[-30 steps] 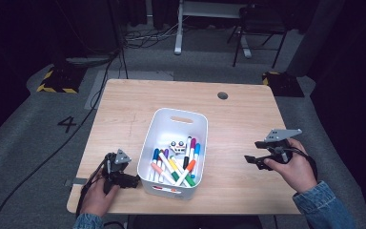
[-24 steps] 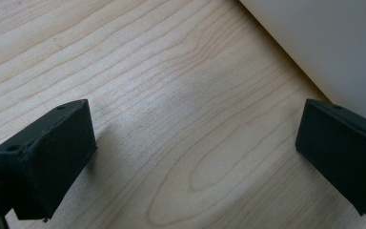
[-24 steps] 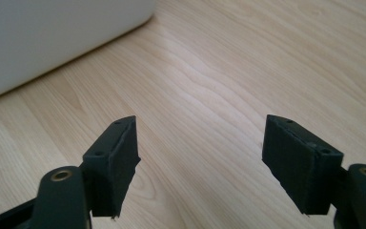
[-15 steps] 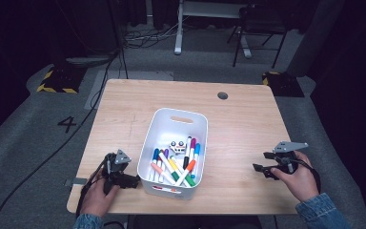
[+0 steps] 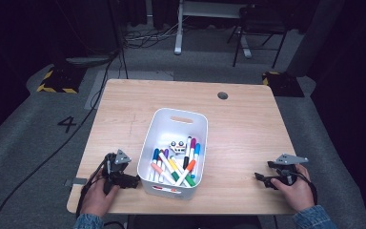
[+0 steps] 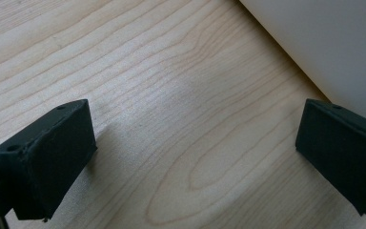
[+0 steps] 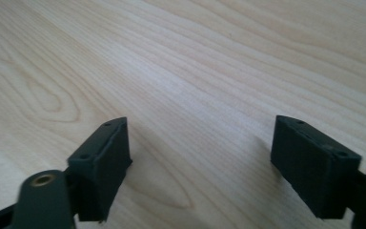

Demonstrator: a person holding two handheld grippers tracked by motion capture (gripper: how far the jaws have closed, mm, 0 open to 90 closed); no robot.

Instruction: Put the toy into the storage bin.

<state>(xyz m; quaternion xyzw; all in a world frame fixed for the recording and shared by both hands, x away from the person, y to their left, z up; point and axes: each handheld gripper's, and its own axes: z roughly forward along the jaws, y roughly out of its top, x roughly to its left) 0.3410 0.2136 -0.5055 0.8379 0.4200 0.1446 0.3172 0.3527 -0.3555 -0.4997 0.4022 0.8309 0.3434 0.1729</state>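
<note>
Both grippers sit low on the pale wooden table (image 5: 248, 119), jaws spread wide with nothing between them. The left gripper (image 5: 132, 180) is parked just beside the white plastic bin (image 5: 164, 128) full of coloured markers (image 5: 176, 164); the right gripper (image 5: 259, 178), whose jaws have just been opening, is well apart near the table's right edge. I reckon the best approach is dropping straight in from above and pinching one marker by its barrel, not a tangled bunch.

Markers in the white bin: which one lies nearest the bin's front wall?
The orange-capped marker at the lower left of the pile in the white bin. Its cap points toward the left wall, while the others lie farther back or more centred.
</note>
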